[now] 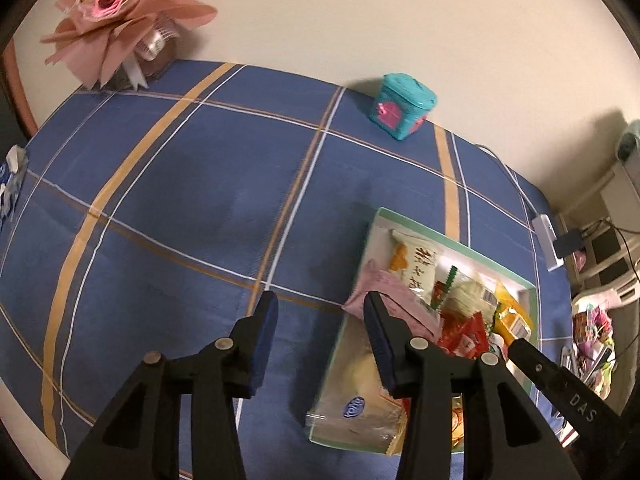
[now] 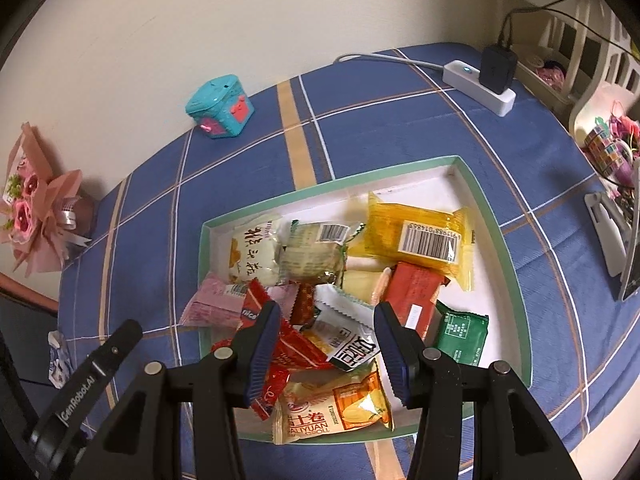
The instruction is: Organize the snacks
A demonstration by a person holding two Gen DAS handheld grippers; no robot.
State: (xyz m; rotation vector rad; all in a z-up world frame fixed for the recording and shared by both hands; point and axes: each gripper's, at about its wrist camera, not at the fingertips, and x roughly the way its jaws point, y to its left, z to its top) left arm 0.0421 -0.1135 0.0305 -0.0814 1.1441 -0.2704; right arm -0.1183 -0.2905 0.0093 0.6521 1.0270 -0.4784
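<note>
Left gripper (image 1: 320,312): spread, nothing between the blue pads; hangs over bare blue cloth just beside the left wall of the tray; tilted steeply downward.
Right gripper (image 2: 326,322): spread, no wrapper pinched; hangs over the near half of the tray, above the loose snacks.
Counter (image 1: 180,200): covered by a blue cloth with white and tan check lines; set against a cream wall.
Tray (image 2: 516,280): shallow, white floor, mint-green rim; lies on the cloth right of the left gripper.
Snacks, general: all visible packets inside the tray, piled loosely, several overlapping.
Yellow packet (image 2: 416,236): far right part of the tray, barcode label facing up.
Pink packet (image 2: 212,304): left side of the tray, draped over the rim, partly outside.
Green packet (image 2: 462,334): right near area, flat on the tray floor.
Red packet (image 2: 414,292): middle right, between the yellow packet and the green packet.
Roll packet (image 2: 332,412): near edge of the tray, one end over the rim.
Teal box (image 2: 219,106): at the far edge of the counter by the wall, well apart from the tray.
Pink bouquet (image 1: 116,12): far left corner of the counter.
Power strip (image 2: 478,86): white, far right of the counter, black adapter plugged in.
</note>
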